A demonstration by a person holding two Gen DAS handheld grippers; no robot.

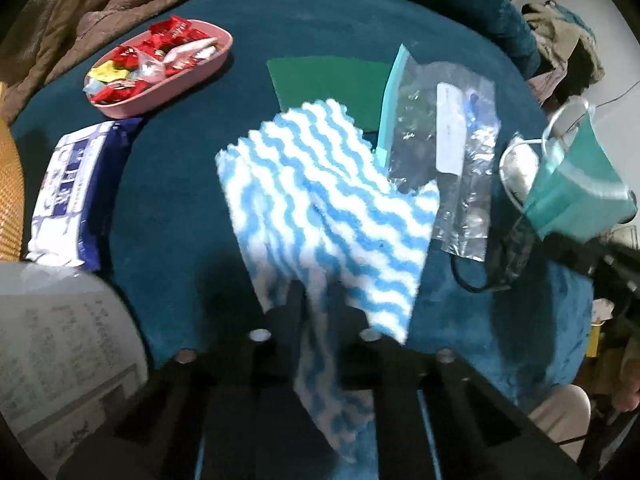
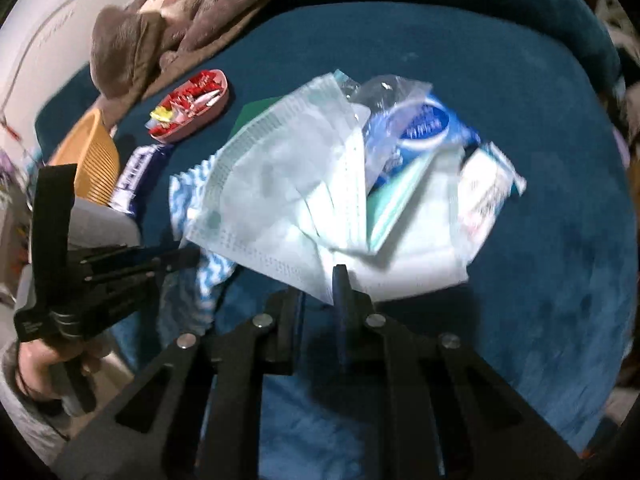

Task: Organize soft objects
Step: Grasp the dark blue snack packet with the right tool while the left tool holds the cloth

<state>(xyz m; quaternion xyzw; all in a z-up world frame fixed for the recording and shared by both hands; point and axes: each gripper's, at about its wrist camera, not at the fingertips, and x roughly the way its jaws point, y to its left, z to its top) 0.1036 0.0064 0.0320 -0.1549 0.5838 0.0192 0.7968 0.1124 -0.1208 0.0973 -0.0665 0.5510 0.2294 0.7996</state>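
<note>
A blue-and-white wavy-striped cloth [image 1: 320, 200] hangs over the dark teal cushion [image 1: 180, 208]. My left gripper [image 1: 320, 306] is shut on its lower edge, and a strip of it trails down between the jaws. A pale green pleated face mask [image 2: 280, 200] is pinched at its near corner by my right gripper [image 2: 318, 300], which is shut on it. In the left wrist view the same mask [image 1: 576, 188] hangs at the right edge. In the right wrist view the left gripper [image 2: 176, 260] holds the striped cloth [image 2: 208, 276] at the left.
A pink tray of red sweets [image 1: 160, 68] and a tissue pack [image 1: 68, 192] lie at the left. A green pad [image 1: 328, 84] and a clear plastic bag [image 1: 448, 152] lie behind the cloth. An orange basket [image 2: 92, 160], a brown blanket [image 2: 160, 20] and wrapped packs [image 2: 424, 124] are around.
</note>
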